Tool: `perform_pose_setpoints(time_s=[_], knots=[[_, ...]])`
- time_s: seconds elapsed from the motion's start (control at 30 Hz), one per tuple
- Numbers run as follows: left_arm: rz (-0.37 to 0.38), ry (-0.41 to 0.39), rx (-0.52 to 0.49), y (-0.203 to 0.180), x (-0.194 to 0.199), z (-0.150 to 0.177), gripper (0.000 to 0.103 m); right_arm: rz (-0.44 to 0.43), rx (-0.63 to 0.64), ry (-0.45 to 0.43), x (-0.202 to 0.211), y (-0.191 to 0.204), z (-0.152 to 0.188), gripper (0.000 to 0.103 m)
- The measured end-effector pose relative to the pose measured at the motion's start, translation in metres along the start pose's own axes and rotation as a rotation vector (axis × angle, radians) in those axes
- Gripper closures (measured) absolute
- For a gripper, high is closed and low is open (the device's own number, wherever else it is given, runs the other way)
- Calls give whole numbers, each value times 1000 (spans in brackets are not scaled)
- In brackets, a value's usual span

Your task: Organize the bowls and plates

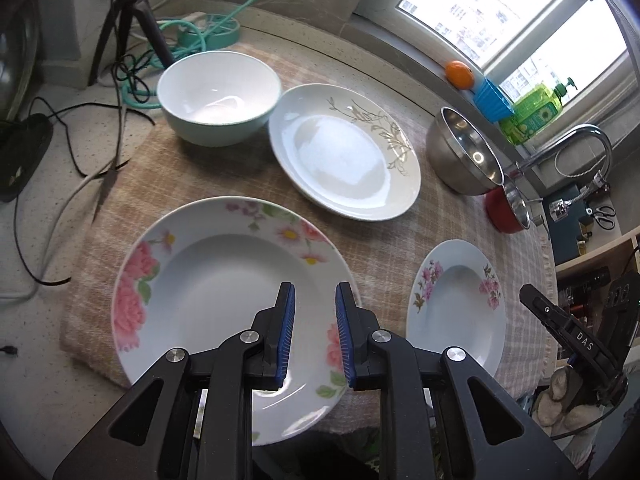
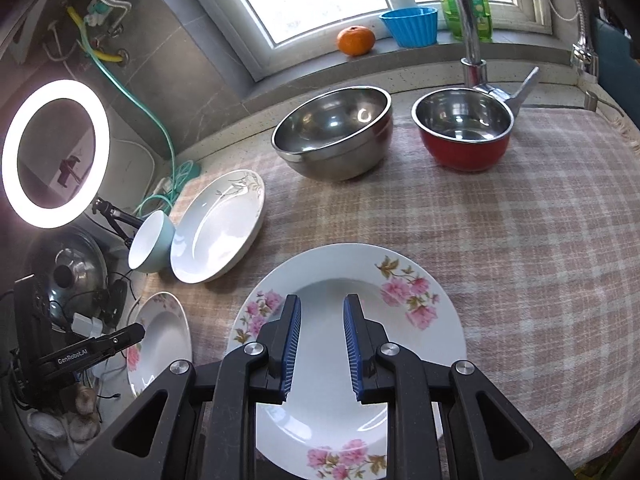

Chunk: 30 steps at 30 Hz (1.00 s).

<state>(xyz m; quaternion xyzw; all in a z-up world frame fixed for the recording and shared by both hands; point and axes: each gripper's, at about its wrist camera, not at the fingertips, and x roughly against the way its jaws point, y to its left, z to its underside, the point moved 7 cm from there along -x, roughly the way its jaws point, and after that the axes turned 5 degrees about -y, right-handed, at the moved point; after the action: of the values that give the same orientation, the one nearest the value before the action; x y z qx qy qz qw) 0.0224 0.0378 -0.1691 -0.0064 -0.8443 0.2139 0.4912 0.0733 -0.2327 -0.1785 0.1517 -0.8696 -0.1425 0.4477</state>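
White lettering shows on the black grippers: "DAS" on the right gripper (image 1: 576,332) as seen from the left camera, and "GenRobot.AI" on the left gripper (image 2: 96,350) as seen from the right camera. No other writing can be read.

The left gripper hangs above a large plate with pink roses (image 1: 224,280), its blue-padded jaws parted and holding nothing. The right gripper (image 2: 318,344) hangs likewise above a smaller plate with pink blossom sprays (image 2: 352,320), jaws apart and empty.

All the dishes sit on a pink and beige checked cloth (image 2: 500,240). Beyond the rose plate lie a white plate with a gold leaf pattern (image 1: 344,152) and, just beside it, a pale green bowl (image 1: 218,96) with a white inside. A plain steel bowl (image 2: 336,132) and a steel bowl with a red outside (image 2: 464,132) stand near the tap (image 2: 472,40). An orange (image 2: 356,40), a blue cup (image 2: 410,26) and a green bottle (image 1: 536,108) rest on the window sill.
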Motion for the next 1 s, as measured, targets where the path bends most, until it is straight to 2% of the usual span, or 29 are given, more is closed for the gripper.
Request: perform_pose_setpoints(time_s=[0.23,0.63,0.9,1.0], knots=[[-46,-30,70,40,15,-1,84,-70,96,63,-24,49,8,83],[-123,-63,111,87,31,3,81,-159,209,210,-62,114,38,83],[-152,-34,135,112,27,12,80,-159,224,270,-86,132,55,83],[-139,-15,155,117,21,15,80,-156,216,295,-93,132,60,83]])
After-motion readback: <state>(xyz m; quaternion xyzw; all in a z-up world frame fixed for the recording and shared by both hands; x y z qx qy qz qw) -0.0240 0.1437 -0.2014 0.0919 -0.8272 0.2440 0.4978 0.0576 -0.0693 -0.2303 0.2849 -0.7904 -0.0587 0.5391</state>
